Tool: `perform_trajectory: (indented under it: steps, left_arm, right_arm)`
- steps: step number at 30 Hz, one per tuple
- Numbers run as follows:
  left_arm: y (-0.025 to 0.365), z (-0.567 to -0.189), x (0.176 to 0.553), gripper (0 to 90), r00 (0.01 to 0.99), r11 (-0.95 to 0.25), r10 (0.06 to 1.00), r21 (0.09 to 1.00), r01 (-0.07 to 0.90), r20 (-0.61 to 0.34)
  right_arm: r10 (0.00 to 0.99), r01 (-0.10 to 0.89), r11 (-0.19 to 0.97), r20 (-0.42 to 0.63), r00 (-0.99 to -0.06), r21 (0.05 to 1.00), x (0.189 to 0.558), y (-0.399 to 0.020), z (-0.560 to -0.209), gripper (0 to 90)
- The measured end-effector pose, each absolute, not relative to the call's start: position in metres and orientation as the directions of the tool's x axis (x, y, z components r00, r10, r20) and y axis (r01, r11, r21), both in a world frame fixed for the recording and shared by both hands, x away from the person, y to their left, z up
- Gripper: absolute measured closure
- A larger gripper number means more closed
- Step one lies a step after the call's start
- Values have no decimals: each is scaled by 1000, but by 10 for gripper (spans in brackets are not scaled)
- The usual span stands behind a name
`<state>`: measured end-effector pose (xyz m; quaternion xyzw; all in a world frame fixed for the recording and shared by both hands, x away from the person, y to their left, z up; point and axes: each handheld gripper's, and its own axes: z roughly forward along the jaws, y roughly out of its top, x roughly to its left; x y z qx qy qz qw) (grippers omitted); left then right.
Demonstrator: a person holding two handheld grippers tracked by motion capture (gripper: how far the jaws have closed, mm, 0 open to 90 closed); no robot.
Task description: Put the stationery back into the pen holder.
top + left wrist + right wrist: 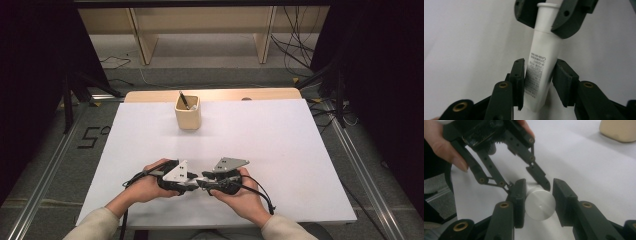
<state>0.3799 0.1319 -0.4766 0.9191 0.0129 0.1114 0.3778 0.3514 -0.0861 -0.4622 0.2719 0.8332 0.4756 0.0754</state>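
One pen (183,99) stands (tilted) in the wooden cup (188,118).

Cream-coloured sleeves cover both forearms down to the wrists. The left tool (192,182) and the right tool (204,183) are black, each topped by a grey three-cornered plate dotted with small dark screws. Black cables trail back from them. Up close, the jaws are matt black linkages with brass-coloured rivets and flat ribbed pads (518,80).
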Motion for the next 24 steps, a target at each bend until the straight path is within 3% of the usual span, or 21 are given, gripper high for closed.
perform_trajectory:
  steps: [5, 16, 24]
  left_arm:
    - [130, -474, 378, 668, 974, -707, 119, 705, -52, 191]
    - [138, -475, 384, 669, 967, -685, 203, 728, 28, 153]
    - [142, -474, 386, 669, 954, -652, 276, 752, 98, 115]
  right_arm:
    - [539, 380, 379, 132, -832, 844, 354, -88, -462, 609]
    - [560, 402, 333, 164, -812, 853, 356, -91, -462, 421]
    - [578, 400, 333, 151, -802, 854, 358, -95, -462, 372]
